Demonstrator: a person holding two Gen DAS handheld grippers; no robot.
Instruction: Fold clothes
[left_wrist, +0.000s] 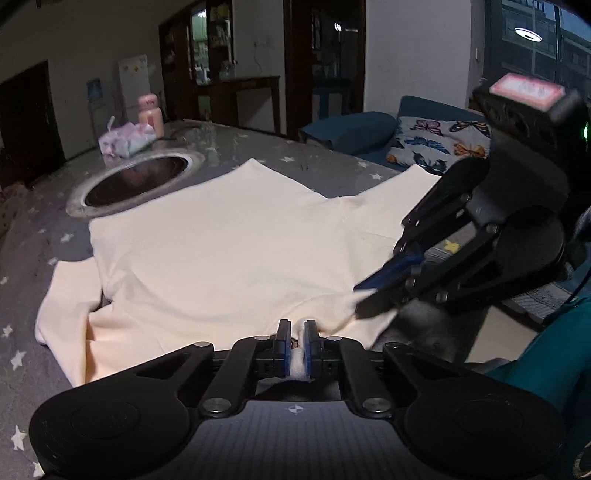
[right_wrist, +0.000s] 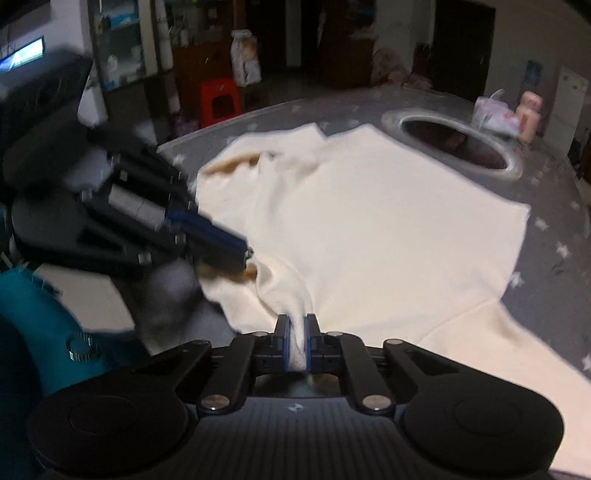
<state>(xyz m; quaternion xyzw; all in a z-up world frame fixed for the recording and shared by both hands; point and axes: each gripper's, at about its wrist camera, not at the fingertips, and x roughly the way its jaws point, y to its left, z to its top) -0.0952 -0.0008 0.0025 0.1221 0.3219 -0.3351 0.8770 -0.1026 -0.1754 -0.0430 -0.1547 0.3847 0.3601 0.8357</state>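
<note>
While no writing reads clearly, each hand-held gripper — left (left_wrist: 297, 328), right (right_wrist: 297, 325) — pinches the cream garment (left_wrist: 221, 236)

Dim indoor light, fisheye bending at edges, motion blur throughout right view

Supporting surface is a round table (left_wrist: 229, 142) under a grey cover printed with white stars, with a circular metal-rimmed recess (left_wrist: 135, 181) set into its top — dark inside. A cream garment (left_wrist: 221, 251) lies spread directly on the cover, touching the near rim of the recess, one sleeve out flat to each side and its near edge bunched at the table's edge. Beyond the recess, close together, rest a soft pack of tissues (left_wrist: 125, 138) and a pink lidded container (left_wrist: 150, 112) — both well apart from the garment.
</note>
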